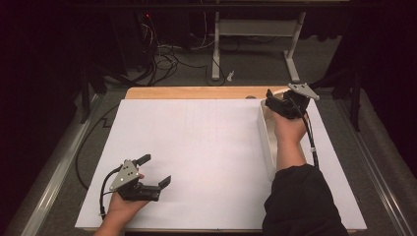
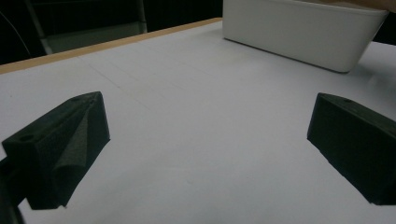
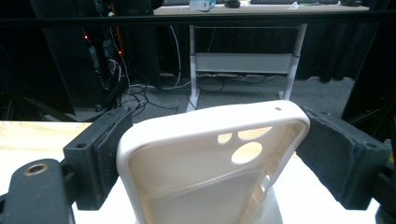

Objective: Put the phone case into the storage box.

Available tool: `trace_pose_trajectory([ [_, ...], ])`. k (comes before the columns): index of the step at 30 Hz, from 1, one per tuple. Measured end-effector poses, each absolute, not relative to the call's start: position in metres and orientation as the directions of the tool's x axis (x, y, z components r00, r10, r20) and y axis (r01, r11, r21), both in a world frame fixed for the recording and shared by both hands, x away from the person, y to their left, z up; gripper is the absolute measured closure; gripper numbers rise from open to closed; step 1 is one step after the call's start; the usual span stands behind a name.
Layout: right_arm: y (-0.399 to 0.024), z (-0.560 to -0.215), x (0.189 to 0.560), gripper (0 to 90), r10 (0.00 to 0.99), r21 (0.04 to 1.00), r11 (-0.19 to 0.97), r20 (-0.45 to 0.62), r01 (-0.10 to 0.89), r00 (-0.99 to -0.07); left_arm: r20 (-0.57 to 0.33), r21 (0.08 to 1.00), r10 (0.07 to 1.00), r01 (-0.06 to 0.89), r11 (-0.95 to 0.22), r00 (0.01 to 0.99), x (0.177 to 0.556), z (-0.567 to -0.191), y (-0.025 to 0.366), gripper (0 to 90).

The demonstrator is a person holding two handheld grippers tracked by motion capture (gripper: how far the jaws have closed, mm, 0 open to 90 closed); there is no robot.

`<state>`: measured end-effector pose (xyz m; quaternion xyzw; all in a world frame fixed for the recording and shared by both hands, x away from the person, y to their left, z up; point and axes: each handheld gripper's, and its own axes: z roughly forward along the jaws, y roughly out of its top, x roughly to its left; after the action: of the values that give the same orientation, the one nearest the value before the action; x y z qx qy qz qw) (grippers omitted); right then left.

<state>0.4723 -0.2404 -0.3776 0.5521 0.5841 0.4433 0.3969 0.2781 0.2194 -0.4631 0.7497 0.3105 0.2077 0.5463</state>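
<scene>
A white phone case (image 3: 187, 154) with camera cut-outs stands upright between the black pads (image 3: 105, 154) of my right gripper (image 3: 215, 154), which is shut on its two long edges. In the high view, my right gripper (image 1: 276, 102) hovers over the far end of a long white bin (image 1: 268, 140) at the right side of the table. My left gripper (image 1: 155, 169) rests low over the white table sheet (image 1: 196, 147) at the near left, wide open. Nothing lies between the jaws of my left gripper (image 2: 205, 140).
The white bin (image 2: 299, 32) lies beyond the left gripper, to its right. A wooden strip (image 1: 196, 92) borders the table's far edge. Cables (image 1: 162, 61) and a desk frame (image 1: 255, 29) stand on the floor behind. A dark sleeve (image 1: 300, 201) covers the near right corner.
</scene>
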Motion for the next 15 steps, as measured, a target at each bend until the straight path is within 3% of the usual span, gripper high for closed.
trace_pose_trajectory([
  [15,-0.2380,-0.3822,0.4745,14.0,0.998,0.956,0.014,0.007,0.294,-0.070,-0.028,0.948,0.692,0.239,-0.210,0.721,0.2779,-0.4630,0.2194,0.4],
])
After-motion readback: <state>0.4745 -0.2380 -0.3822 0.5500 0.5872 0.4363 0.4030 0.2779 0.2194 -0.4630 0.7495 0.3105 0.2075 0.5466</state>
